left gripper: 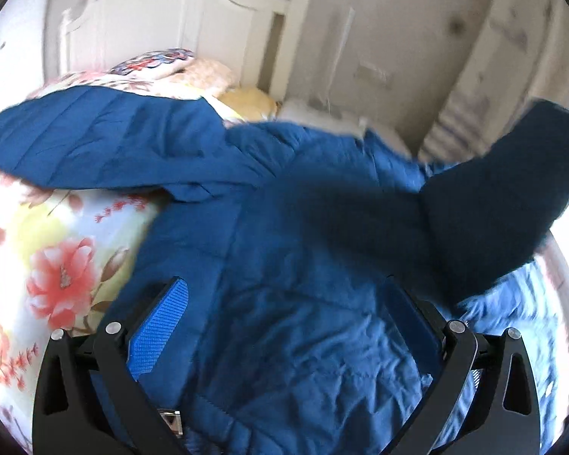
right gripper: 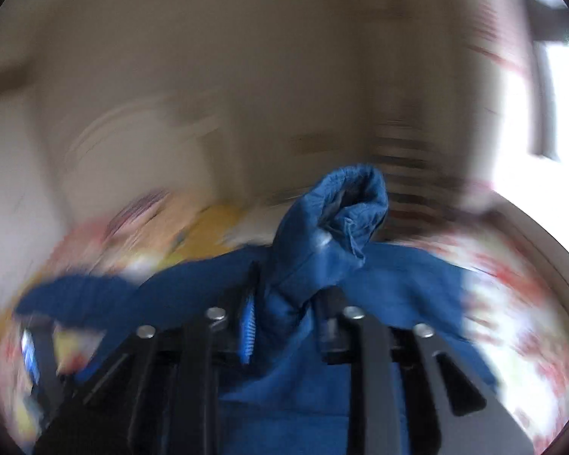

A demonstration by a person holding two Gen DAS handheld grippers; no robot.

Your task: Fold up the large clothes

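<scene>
A blue quilted jacket (left gripper: 284, 227) is lying spread across a bed covered with a flowered bedspread (left gripper: 57, 258), its one sleeve (left gripper: 95, 140) stretching out to the left over the flowers. The left gripper (left gripper: 284, 326) is hovering over the body of the jacket with its two fingers (left gripper: 163, 326) spread wide apart, nothing between them; whether it is touching the cloth is hard to say. At the right of the left wrist view another part of the jacket, dark in shadow, is lifting above the bed. The right gripper (right gripper: 288, 326) is pinching a bunched fold of the jacket (right gripper: 322, 235), the cloth sticking up between its fingers (right gripper: 248, 330) and ending in a rolled cuff-like opening. The right wrist view is badly blurred, so the bedspread (right gripper: 512, 303) is showing only as smears of red and yellow. A white headboard (left gripper: 163, 26) is standing behind pillows (left gripper: 193, 76) at the far end of the bed.
</scene>
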